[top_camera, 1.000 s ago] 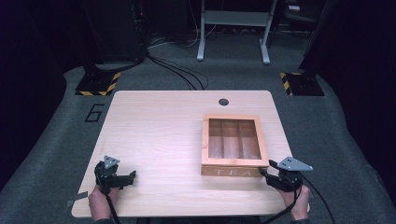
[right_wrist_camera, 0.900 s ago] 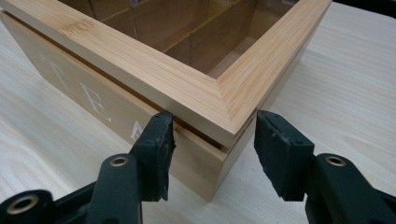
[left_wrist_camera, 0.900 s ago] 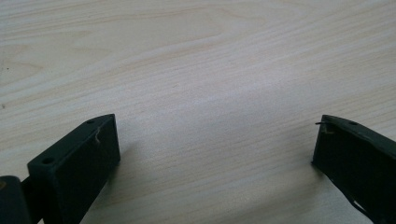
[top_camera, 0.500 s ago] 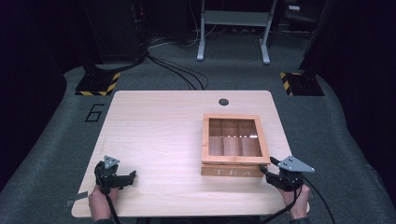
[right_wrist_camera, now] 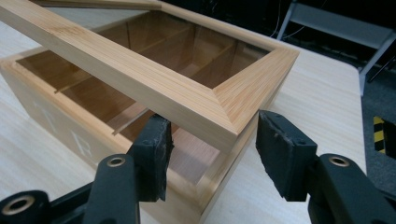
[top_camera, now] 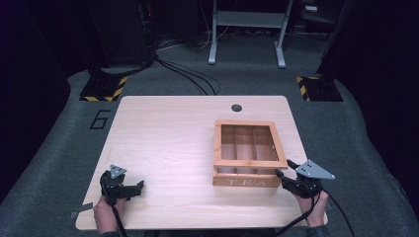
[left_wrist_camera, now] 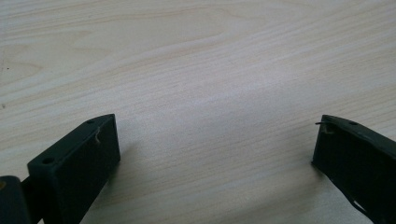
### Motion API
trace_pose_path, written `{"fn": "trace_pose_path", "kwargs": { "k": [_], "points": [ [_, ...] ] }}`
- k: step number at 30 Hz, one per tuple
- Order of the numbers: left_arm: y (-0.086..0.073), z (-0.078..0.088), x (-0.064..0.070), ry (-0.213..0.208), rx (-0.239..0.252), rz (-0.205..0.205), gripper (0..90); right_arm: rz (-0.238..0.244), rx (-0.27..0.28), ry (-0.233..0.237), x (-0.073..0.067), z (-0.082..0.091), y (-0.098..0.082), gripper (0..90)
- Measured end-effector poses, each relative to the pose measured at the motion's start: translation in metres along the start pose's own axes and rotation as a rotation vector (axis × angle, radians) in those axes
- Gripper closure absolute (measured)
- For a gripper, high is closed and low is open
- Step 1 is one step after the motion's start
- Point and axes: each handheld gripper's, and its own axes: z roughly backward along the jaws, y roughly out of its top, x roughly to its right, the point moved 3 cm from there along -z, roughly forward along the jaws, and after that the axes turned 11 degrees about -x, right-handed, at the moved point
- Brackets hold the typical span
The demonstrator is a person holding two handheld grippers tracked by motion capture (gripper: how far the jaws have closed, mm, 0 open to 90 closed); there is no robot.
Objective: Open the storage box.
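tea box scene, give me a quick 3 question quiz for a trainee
1. True or false: the lid of the tea box lies flat and shut on it.
2. Which gripper has its jaws at the lid's near corner? A: left gripper. B: right gripper.
3. Fill in: the left gripper's open jaws are over the bare ____.

Key
1. False: the right gripper view shows the lid's near corner raised off the box rim.
2. B: one jaw is under the lid and the other is outside the corner.
3. table
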Motion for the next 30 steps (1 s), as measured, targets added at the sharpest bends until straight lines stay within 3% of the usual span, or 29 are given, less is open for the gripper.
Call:
{"fn": "trace_pose_path", "kwargs": {
  "k": [6,30],
  "points": [
    [0.000,0.000,0.000,0.000,-0.002,0.000,0.4,-0.007,0.040,-0.016,0.003,0.002,0.010,45.0],
    [0.000,0.000,0.000,0.001,0.000,-0.001,0.4,-0.038,0.101,-0.024,0.017,-0.004,0.035,47.0]
  ]
}}
